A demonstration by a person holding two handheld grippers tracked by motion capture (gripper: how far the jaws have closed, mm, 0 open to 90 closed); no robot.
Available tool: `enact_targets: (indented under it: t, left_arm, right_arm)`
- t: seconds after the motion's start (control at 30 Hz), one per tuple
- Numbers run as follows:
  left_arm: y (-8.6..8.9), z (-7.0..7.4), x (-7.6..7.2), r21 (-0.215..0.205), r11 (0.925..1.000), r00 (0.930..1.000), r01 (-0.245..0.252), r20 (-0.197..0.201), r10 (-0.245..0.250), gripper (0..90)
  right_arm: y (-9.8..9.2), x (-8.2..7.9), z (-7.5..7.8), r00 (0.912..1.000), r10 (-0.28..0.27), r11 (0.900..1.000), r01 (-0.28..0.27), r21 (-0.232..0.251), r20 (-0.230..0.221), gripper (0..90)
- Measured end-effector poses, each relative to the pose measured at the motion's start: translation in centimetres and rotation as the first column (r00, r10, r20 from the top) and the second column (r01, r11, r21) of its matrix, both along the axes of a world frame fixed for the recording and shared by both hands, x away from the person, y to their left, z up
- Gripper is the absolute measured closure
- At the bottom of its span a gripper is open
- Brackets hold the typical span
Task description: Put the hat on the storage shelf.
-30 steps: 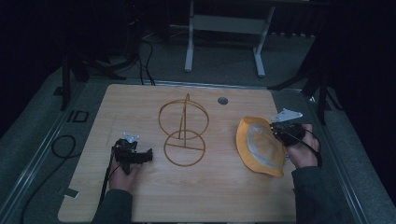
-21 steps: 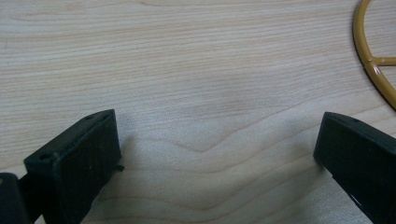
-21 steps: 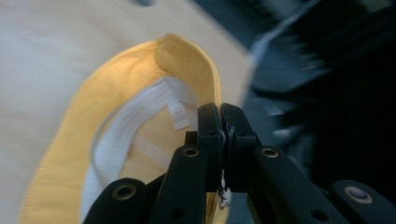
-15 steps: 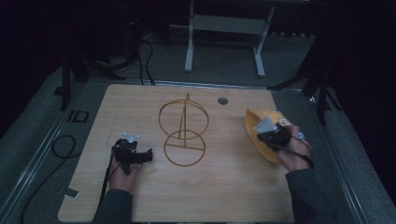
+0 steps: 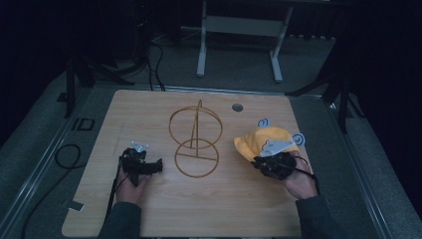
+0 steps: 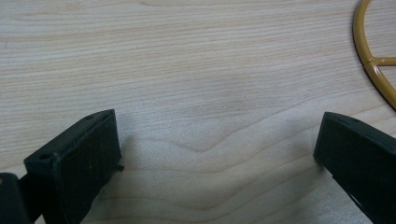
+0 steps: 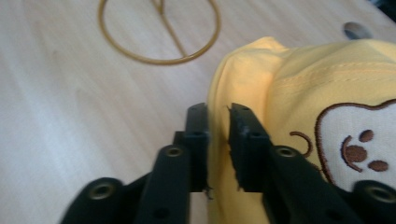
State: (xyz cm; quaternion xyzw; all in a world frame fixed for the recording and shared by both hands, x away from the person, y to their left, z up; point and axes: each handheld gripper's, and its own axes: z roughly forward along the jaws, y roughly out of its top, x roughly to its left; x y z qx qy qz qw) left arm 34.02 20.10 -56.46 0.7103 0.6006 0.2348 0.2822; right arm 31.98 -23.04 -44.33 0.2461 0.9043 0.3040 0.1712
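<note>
Yellow cap (image 7: pixel 299 93) cut off at right gripper view's right edge; embroidered face (image 7: pixel 359 149) partly cropped, possibly a bear.

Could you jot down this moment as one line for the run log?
right gripper: jaws just opening, yellow cap fabric between them | left gripper: open over table | wire stand: untouched

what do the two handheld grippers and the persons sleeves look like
Both grippers are black. The left gripper has two blocky, flat-faced jaws and a grey three-cornered plate on top; a black cable trails from it back along the forearm. The right gripper carries a like grey plate, and its jaw arms show round bolt holes. Both sleeves are dark grey.
</note>
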Motion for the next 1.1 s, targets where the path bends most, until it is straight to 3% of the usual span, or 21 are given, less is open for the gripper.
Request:
enact_targets:
  t: [0.07, 0.2, 0.43, 0.53, 0.7, 0.9, 1.1]
  left_arm:
    - [0.0, 0.0, 0.0, 0.0, 1.0, 1.0, 0.0, 0.0, 0.0, 0.4]
    - [0.0, 0.0, 0.0, 0.0, 1.0, 1.0, 0.0, 0.0, 0.0, 0.4]
    - [0.0, 0.0, 0.0, 0.0, 1.0, 1.0, 0.001, 0.0, -0.001, 0.4]
    - [0.0, 0.0, 0.0, 0.0, 1.0, 1.0, 0.001, 0.0, -0.001, 0.4]
    - [0.0, 0.0, 0.0, 0.0, 1.0, 1.0, 0.001, -0.001, -0.001, 0.4]
    - [0.0, 0.0, 0.0, -0.002, 1.0, 1.0, -0.002, 0.0, 0.002, 0.4]
    - [0.0, 0.0, 0.0, -0.001, 1.0, 1.0, 0.0, -0.001, 0.0, 0.4]
  right_arm:
    - [-0.1, -0.2, 0.0, 0.9997, 0.015, 1.0, -0.014, 0.021, -0.018, 67.1]
    - [-0.7, -0.2, 1.1, 1.0, 0.003, 0.996, -0.003, 0.087, 0.0, 59.9]
    - [-1.9, 0.5, 3.0, 0.9961, -0.076, 0.993, 0.072, 0.097, 0.043, 59.8]
    - [-2.4, 1.2, 3.6, 0.9924, -0.11, 0.992, 0.106, 0.069, 0.055, 59.0]
    - [-2.9, 2.4, 3.8, 0.991, -0.132, 0.991, 0.131, 0.029, 0.027, 57.1]
    - [-2.6, 3.3, 3.1, 0.9905, -0.128, 0.991, 0.125, -0.051, -0.051, 54.4]
    - [-2.1, 4.1, 2.4, 0.9813, -0.121, 0.987, 0.103, -0.127, -0.149, 53.3]
